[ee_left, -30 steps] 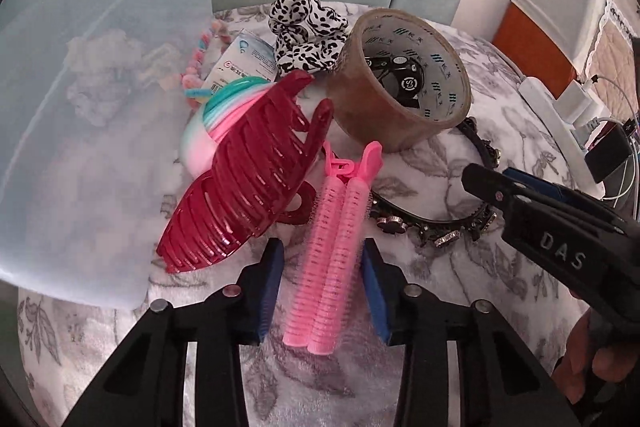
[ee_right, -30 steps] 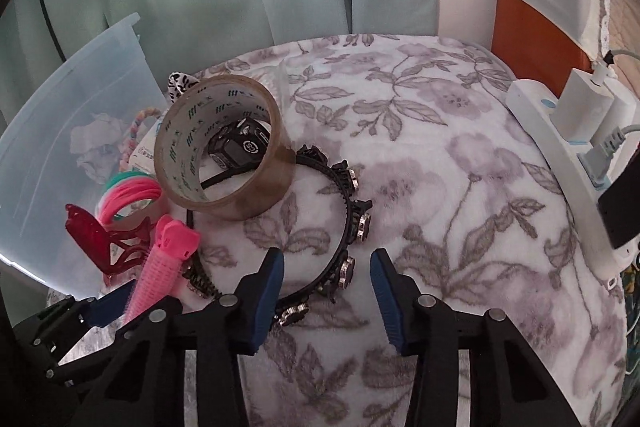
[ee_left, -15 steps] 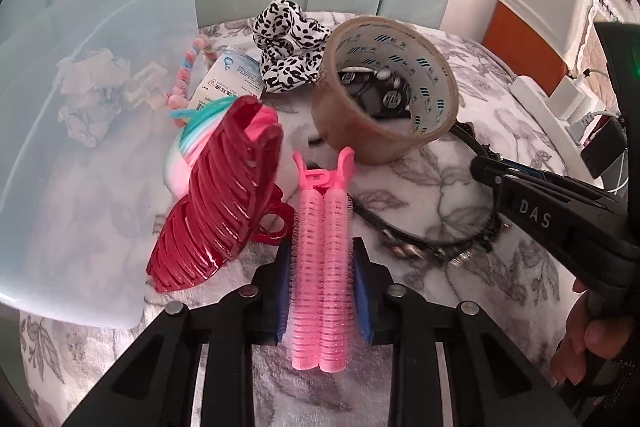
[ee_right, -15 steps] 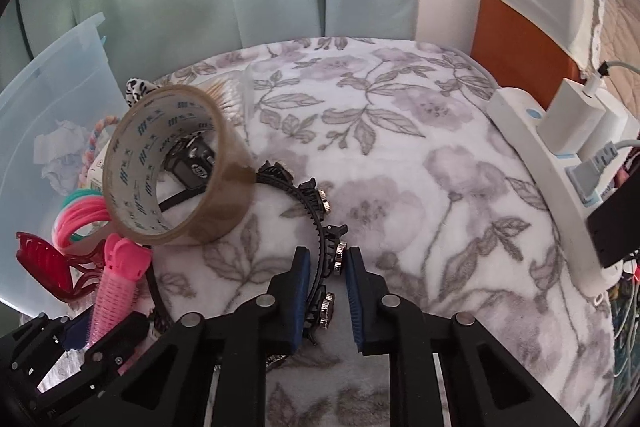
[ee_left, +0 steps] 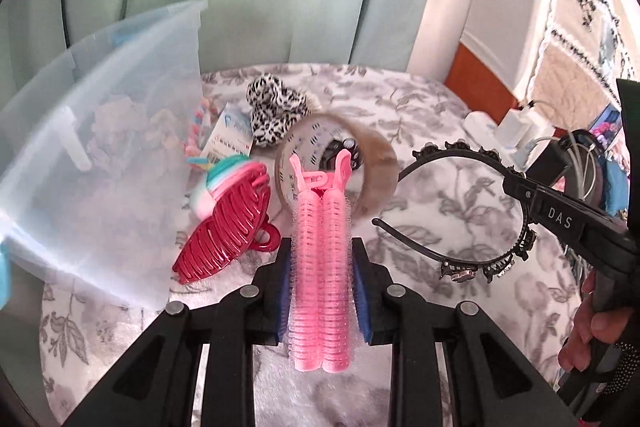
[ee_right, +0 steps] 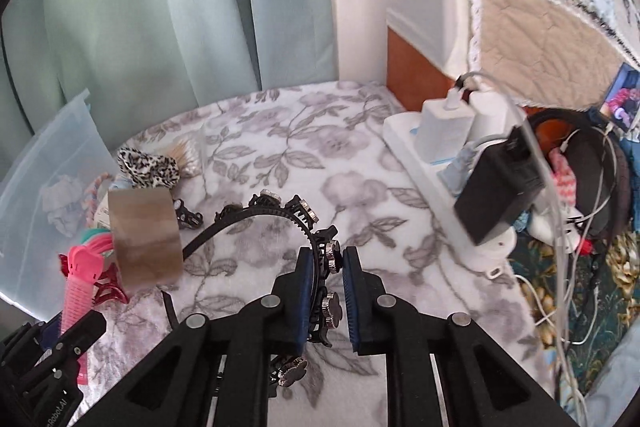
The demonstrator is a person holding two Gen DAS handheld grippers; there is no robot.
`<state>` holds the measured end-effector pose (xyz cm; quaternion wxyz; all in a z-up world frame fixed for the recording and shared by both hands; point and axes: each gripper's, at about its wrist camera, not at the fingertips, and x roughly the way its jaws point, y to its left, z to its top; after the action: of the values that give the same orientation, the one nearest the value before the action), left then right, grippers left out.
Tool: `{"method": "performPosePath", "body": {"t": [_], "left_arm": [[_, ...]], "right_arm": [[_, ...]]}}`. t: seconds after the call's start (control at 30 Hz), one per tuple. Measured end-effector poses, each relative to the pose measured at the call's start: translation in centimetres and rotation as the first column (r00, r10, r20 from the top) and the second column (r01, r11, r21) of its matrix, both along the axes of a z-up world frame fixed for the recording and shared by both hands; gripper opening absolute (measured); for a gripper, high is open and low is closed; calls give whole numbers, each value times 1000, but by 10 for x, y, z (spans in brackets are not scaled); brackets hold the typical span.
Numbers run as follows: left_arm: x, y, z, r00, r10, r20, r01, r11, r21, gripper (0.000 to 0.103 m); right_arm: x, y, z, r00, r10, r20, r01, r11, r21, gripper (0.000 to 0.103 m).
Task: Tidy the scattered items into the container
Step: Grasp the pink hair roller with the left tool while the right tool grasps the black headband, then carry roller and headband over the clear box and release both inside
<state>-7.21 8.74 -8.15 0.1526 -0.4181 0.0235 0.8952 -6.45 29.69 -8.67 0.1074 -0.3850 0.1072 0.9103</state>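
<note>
— Lifted off the flowered blanket (ee_left: 460, 211) since a second ago: both the pink hair roller (ee_left: 322, 267) and the black jewelled headband (ee_left: 472, 211). Back then lay flat, each with open pads on either side.

— And the left gripper (ee_left: 322, 291) now?

— Pressed together on the roller, blue pads against both flanks, clip end pointing away toward the roll of brown tape (ee_left: 376, 163).

— Right gripper (ee_right: 326, 295)?

— Pinching the headband on its studded arc; one free end reaching toward the tape, the other curling back under the tool. Seen from the left camera, hanging clear of the blanket, with a hand (ee_left: 588, 331) wrapped round the handle at the right edge.

— Container?

— Clear plastic box (ee_left: 100, 155) at the left, tilted open side toward the blanket, some crumpled pale bits inside, too blurred to name.

— Still lying about?

— Red claw clip (ee_left: 228, 227) just beside the box wall, touching a bundle of pink and teal hair ties (ee_left: 224, 183) behind it. Spotted scrunchie (ee_left: 276, 107) farther back, near a small printed packet (ee_left: 228, 135) and a pastel braided band (ee_left: 198, 123). Tape standing on its edge between the scrunchie and the roller. White power strip (ee_right: 432, 151) with chargers off to the right of the blanket.
</note>
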Motion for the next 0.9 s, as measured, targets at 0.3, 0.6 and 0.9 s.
{"method": "performPosePath", "body": {"t": [0.3,0.6,0.9], "left_arm": [[30,-7,40,996,18,-92,-16,1000,23,28],[44,-23,83,984,47,-172,-38,998,56,28],[52,-56,127,954,133,-267,-105,988,116,28]], "right_arm": [[34,5,47,995,-18,-98,19,1000,7,16],[56,-2,94,978,-7,-211,0,999,-33,16],[65,-28,142,948,54,-315,-87,992,-92,16]]}}
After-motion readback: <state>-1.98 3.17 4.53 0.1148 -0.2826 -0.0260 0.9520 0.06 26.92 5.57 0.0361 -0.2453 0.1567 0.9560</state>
